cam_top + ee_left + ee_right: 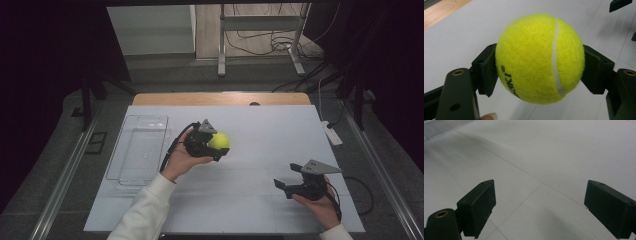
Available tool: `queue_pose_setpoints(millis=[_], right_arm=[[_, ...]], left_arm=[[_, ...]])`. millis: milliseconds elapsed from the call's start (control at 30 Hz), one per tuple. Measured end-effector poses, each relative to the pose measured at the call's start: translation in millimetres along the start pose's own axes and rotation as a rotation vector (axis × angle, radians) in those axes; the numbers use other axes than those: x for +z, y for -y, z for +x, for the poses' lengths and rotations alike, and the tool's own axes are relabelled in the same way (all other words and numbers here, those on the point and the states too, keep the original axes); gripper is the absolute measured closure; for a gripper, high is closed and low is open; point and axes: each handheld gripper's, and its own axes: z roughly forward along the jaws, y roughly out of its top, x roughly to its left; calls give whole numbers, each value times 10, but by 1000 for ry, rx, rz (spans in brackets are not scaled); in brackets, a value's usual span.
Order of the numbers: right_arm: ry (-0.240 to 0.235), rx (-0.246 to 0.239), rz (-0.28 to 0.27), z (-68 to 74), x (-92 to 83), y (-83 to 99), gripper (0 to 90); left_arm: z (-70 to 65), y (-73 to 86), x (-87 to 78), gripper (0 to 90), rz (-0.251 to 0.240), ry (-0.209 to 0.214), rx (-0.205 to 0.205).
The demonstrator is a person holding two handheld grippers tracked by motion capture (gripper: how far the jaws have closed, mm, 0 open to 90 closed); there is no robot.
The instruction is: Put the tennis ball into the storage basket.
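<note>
My left tongs (216, 145) squeeze the yellow ball (219, 141) tight above the counter (270, 130), the clear tray (140, 150) sits just to their left, and my right tongs (286, 184) wait wide open, holding nothing.

Yellow-green tennis ball (540, 58), white seam, black lettering; clear tray (138, 148).

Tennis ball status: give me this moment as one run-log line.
left claw: shut on fuzzy yellow tennis ball, held above white table | right claw: open, nothing between jaws | clear plastic tray: left of ball
</note>
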Motion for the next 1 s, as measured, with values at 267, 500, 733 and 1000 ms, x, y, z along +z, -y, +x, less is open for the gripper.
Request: queue_pose_setpoints(millis=[267, 500, 733, 1000], right_arm=[[-2, 1, 1, 0, 4, 1, 105], [-4, -1, 1, 1, 7, 1, 105], [-4, 0, 2, 0, 8, 2, 105], [-3, 0, -1, -4, 2, 3, 103]], left_arm=[[8, -12, -70, 268, -28, -14, -2], [37, -12, -120, 268, -45, -22, -13], [66, -10, -173, 268, -62, -30, -20], [92, -10, -222, 268, -76, -38, -27]])
